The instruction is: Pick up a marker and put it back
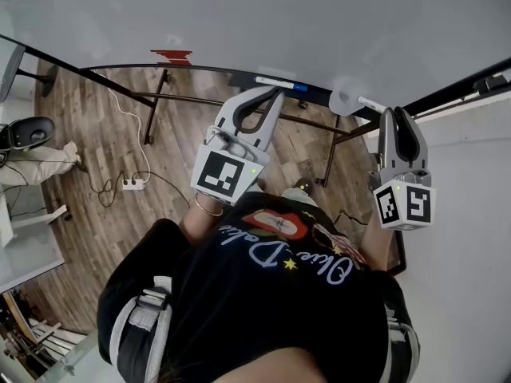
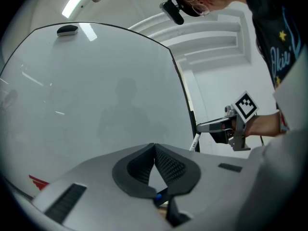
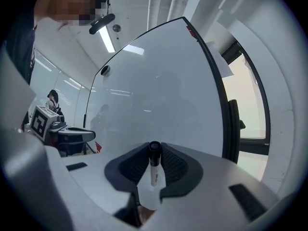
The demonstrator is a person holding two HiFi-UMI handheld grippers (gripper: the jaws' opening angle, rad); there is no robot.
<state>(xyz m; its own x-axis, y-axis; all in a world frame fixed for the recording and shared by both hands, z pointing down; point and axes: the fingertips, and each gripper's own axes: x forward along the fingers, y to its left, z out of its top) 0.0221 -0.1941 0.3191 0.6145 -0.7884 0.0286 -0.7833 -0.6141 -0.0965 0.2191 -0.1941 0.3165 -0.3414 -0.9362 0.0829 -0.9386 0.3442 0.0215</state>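
My right gripper (image 3: pixel 154 150) is shut on a white marker (image 3: pixel 154 170) with a black cap, which stands upright between the pads. In the head view the marker (image 1: pixel 370 102) pokes out beside that gripper (image 1: pixel 393 112), close to the whiteboard (image 1: pixel 239 14). From the left gripper view, the right gripper (image 2: pixel 199 128) and its marker (image 2: pixel 196 141) show by the board's edge. My left gripper (image 2: pixel 154 147) is shut with nothing in it; its tips (image 1: pixel 276 92) hover over the board's tray, where a blue-capped marker (image 1: pixel 281 81) lies. A blue spot (image 2: pixel 158 197) shows below the jaws.
The whiteboard (image 2: pixel 96 95) carries a red mark (image 1: pixel 172 56) and a dark oval object (image 2: pixel 67 30). A pale round thing (image 1: pixel 344 101) sits by the tray. On the wooden floor, cables and a power strip (image 1: pixel 132 183) lie beneath the stand's legs. A seated person (image 1: pixel 32 166) is at the left.
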